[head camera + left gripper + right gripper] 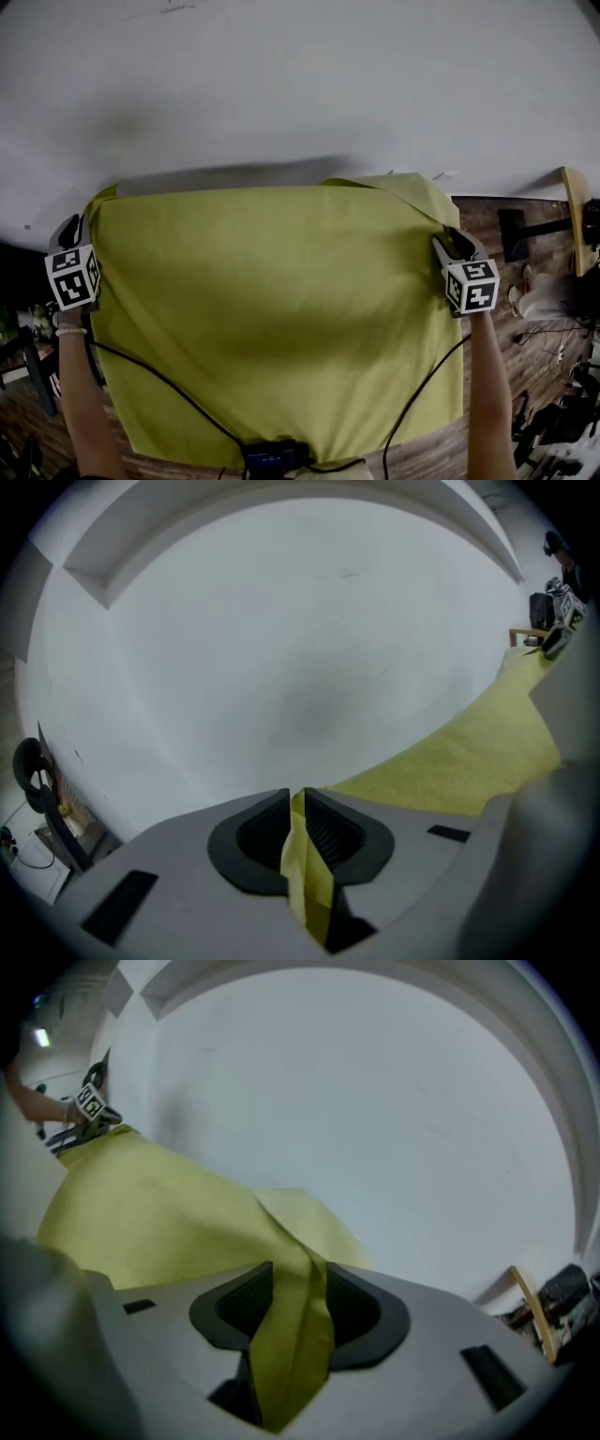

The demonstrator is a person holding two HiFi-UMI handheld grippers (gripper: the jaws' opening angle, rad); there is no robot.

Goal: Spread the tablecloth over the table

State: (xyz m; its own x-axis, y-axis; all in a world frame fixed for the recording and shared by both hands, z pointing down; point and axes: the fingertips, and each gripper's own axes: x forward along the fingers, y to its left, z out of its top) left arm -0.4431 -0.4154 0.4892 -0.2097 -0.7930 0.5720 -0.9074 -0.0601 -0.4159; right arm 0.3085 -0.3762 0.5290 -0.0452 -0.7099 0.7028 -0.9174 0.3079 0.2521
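Note:
A yellow-green tablecloth [272, 309] lies over the near part of a white table [281, 84]; its far right corner is folded over. My left gripper [77, 230] is at the cloth's far left corner, and in the left gripper view [295, 803] its jaws stand almost together with a thin fold of cloth [305, 874] pinched between the pads. My right gripper [452, 244] is at the cloth's right edge near the far corner. In the right gripper view [298, 1279] its jaws stand apart, and a loose bunch of cloth [291, 1335] lies between them.
Bare white tabletop stretches beyond the cloth. To the right is wooden floor with a wooden stand [574, 216] and some clutter. Black cables [169, 384] run across the near cloth to a small dark device [272, 457] at the front edge.

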